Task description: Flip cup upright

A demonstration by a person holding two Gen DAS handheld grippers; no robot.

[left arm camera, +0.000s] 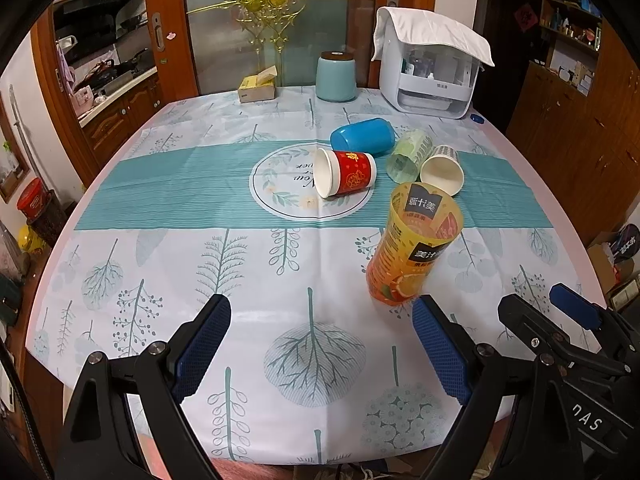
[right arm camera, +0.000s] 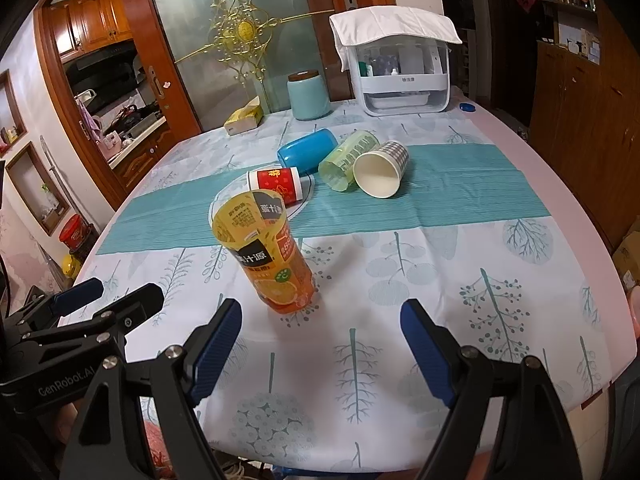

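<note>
An orange juice-label cup (left arm camera: 412, 248) (right arm camera: 268, 256) stands upright on the tablecloth, mouth up. Behind it lie several cups on their sides: a red paper cup (left arm camera: 344, 174) (right arm camera: 276, 186), a blue cup (left arm camera: 362, 136) (right arm camera: 306, 152), a green translucent cup (left arm camera: 410, 154) (right arm camera: 346, 160) and a white checked paper cup (left arm camera: 442, 170) (right arm camera: 382, 168). My left gripper (left arm camera: 322, 312) is open and empty, just in front and left of the orange cup. My right gripper (right arm camera: 322, 316) is open and empty, in front and right of it. Each gripper shows in the other's view.
At the table's far edge stand a pale blue jar (left arm camera: 336, 76) (right arm camera: 309, 96), a yellow tissue box (left arm camera: 257, 87) (right arm camera: 244, 119) and a white appliance (left arm camera: 430, 76) (right arm camera: 400, 76) under a cloth. A small blue lid (right arm camera: 467, 107) lies beside the appliance. The tablecloth (left arm camera: 280, 248) covers the table.
</note>
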